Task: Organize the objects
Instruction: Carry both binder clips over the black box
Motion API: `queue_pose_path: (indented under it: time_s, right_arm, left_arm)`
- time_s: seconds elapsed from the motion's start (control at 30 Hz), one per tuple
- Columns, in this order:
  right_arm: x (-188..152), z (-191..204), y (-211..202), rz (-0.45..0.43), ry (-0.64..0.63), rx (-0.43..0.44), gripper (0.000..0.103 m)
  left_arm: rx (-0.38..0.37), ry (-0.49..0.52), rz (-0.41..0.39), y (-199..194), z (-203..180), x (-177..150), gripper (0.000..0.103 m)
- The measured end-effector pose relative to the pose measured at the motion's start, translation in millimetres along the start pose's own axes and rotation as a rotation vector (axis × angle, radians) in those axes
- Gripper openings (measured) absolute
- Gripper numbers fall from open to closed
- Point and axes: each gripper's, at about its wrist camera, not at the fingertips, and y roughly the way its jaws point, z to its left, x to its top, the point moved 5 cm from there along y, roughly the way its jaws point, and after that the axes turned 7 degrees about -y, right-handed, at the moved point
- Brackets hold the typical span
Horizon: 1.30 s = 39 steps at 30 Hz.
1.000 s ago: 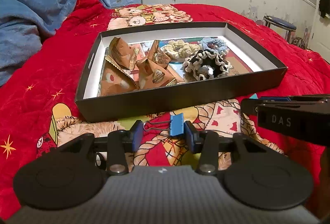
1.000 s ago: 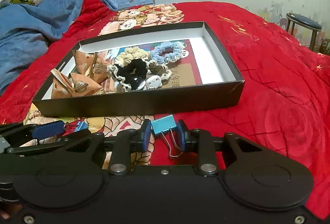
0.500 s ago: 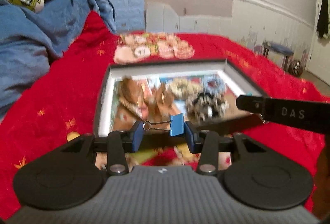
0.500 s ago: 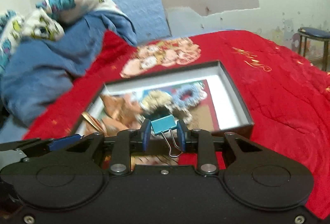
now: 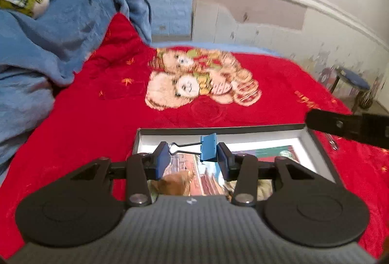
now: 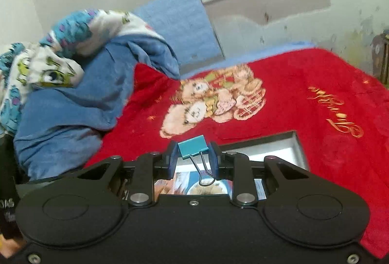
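Binder clip, blue (image 5: 208,147), clamped sideways in left tool (image 5: 192,158); teal binder clip (image 6: 193,146) clamped in right tool (image 6: 192,157). Black box (image 5: 316,140) just beyond, on bed (image 5: 97,118).

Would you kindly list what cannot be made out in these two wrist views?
- Left wrist: the box's near contents, hidden behind the left tool.
- Right wrist: most of the box, hidden behind the right tool.
- Both: the box-floor picture, blurred.

On the far left of my right gripper's view, white letters "DAS" show on my other gripper's black body (image 6: 8,204). Gold script on the red blanket (image 6: 316,118) stays unreadable to me.
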Motion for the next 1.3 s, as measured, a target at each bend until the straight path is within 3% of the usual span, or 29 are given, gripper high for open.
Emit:
queue_pose_path:
  time_s: [0.1,0.27,0.53,0.77,1.3]
  right_arm:
    - [6.1,-13.0,47.1,0.101,0.001,0.006,0.027]
    - [-5.3,-20.0,97.0,0.225,-0.078,-0.094,0.027]
    - [-11.2,-23.4,120.5,0.245,-0.043,-0.085,0.027]
    - [-20.7,-29.7,131.5,0.276,-0.005,-0.074,0.027]
    - [-36.7,-43.0,133.7,0.283,0.060,-0.064,0.027]
  left_arm:
    - [0.020,0.035,0.048,30.1,-2.5,8.8,0.047]
    - [0.081,0.149,0.092,64.4,-15.1,3.9,0.047]
    - [0.035,0.116,0.146,82.3,-18.2,-8.2,0.047]
    - [-0.003,0.016,0.210,94.3,-6.2,-14.8,0.047]
    - [-0.042,0.006,0.205,93.2,-7.2,-20.9,0.055]
